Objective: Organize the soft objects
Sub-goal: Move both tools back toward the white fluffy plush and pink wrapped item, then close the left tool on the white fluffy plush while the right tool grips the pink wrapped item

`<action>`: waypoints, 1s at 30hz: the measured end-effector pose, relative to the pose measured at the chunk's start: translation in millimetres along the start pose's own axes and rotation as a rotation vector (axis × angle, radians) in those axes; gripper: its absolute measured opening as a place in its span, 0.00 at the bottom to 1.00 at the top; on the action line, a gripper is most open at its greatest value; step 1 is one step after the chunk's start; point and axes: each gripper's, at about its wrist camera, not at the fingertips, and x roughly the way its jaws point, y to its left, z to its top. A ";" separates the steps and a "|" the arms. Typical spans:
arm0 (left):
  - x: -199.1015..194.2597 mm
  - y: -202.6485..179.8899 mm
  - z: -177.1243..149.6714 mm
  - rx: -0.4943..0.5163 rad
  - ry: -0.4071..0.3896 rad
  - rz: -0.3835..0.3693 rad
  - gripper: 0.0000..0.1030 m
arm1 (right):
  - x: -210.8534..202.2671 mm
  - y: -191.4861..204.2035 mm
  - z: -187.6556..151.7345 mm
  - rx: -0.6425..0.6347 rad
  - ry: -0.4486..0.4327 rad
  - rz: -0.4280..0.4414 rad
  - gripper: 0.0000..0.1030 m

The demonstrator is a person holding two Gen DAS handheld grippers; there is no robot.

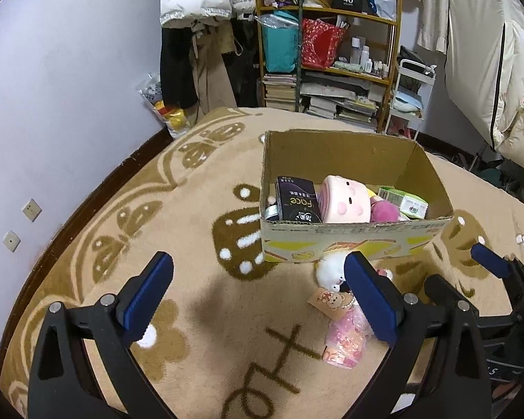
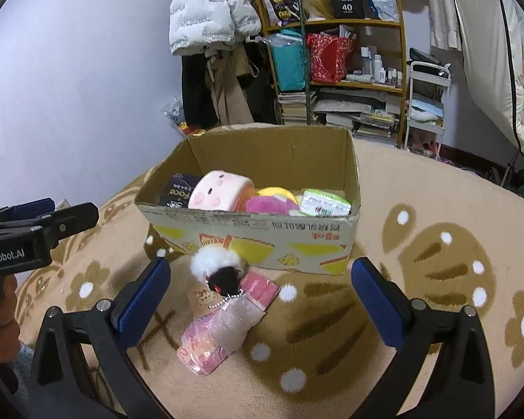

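A cardboard box [image 1: 353, 241] [image 2: 262, 241] stands on the beige rug. It holds a pink pig plush [image 1: 346, 202] [image 2: 220, 192], a dark tissue pack [image 1: 297, 202], a magenta plush [image 2: 269, 205] and a green tissue pack [image 2: 326, 206]. A small doll in a pink dress with a white fluffy hat [image 2: 220, 300] [image 1: 339, 317] lies on the rug in front of the box. My left gripper [image 1: 258, 296] is open, left of the doll. My right gripper [image 2: 262, 303] is open, hovering over the doll; it also shows in the left wrist view [image 1: 489, 262].
The rug [image 1: 199, 300] covers a raised round surface with a dark edge by the lilac wall. Behind stand a wooden shelf [image 1: 332, 52] with books, bags and bottles, hanging coats [image 1: 206, 7], and a white cart [image 1: 412, 97].
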 end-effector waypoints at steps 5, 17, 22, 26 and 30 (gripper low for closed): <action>15.7 -4.0 2.2 0.000 0.027 -0.034 0.95 | 9.7 -6.1 -1.2 0.022 0.025 -0.007 1.00; 59.0 -25.2 4.7 0.034 0.094 -0.093 0.95 | 38.2 -18.5 -6.3 0.064 0.103 -0.012 1.00; 78.4 -29.9 2.6 0.032 0.135 -0.109 0.95 | 50.8 -19.9 -11.0 0.069 0.149 -0.009 1.00; 92.9 -34.3 -1.5 0.028 0.160 -0.135 0.94 | 61.6 -22.8 -15.9 0.091 0.184 0.004 1.00; 107.0 -41.1 -4.9 0.047 0.187 -0.135 0.95 | 72.9 -25.0 -20.5 0.118 0.222 0.026 1.00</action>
